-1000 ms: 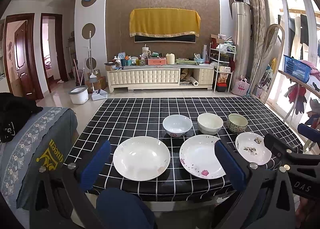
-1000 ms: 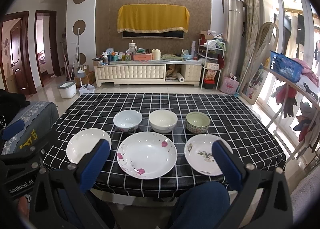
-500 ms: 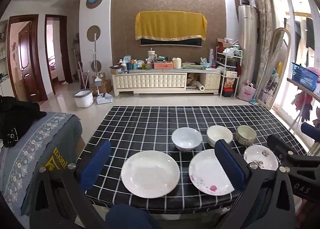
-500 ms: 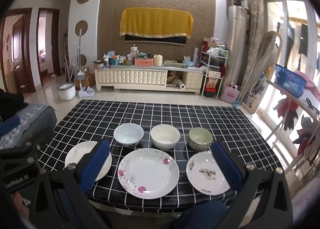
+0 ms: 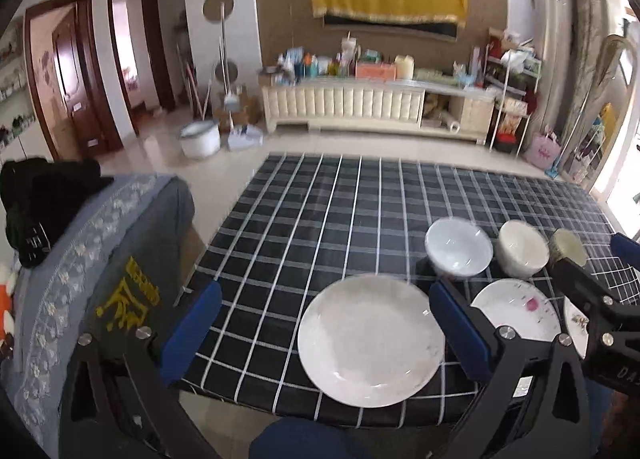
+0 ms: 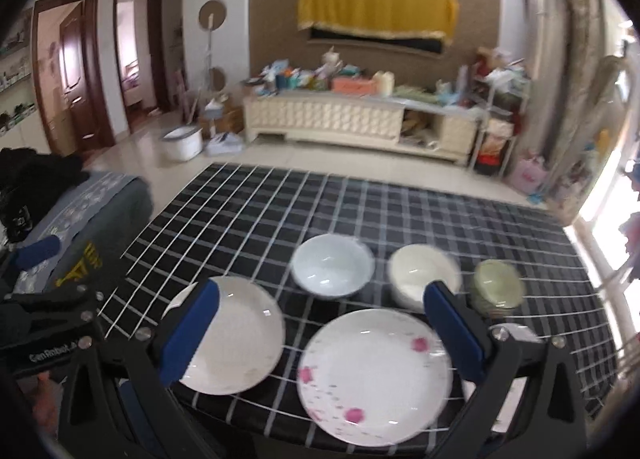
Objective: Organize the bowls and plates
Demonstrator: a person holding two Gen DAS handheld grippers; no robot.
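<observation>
On the black checked table (image 5: 320, 227) three plates lie along the near edge: a plain white plate (image 5: 370, 341) (image 6: 232, 335), a pink-flowered plate (image 6: 374, 375) (image 5: 520, 311), and a small patterned plate (image 5: 576, 325) at the right, mostly hidden. Behind them stand a pale blue bowl (image 6: 332, 265) (image 5: 458, 247), a cream bowl (image 6: 422, 275) (image 5: 522, 247) and a green bowl (image 6: 498, 289) (image 5: 568, 247). My left gripper (image 5: 324, 329) is open and empty, over the white plate. My right gripper (image 6: 322, 327) is open and empty, above the flowered plate.
A grey cloth-covered chair (image 5: 92, 259) with black clothing stands left of the table. Behind the table are bare floor, a white bin (image 5: 200, 139) and a cluttered cream cabinet (image 5: 376, 107). Racks and a window stand at the right.
Both grippers have moved forward and left, closer to the table; the plates now look larger. Both stay open and nothing on the table has moved.
</observation>
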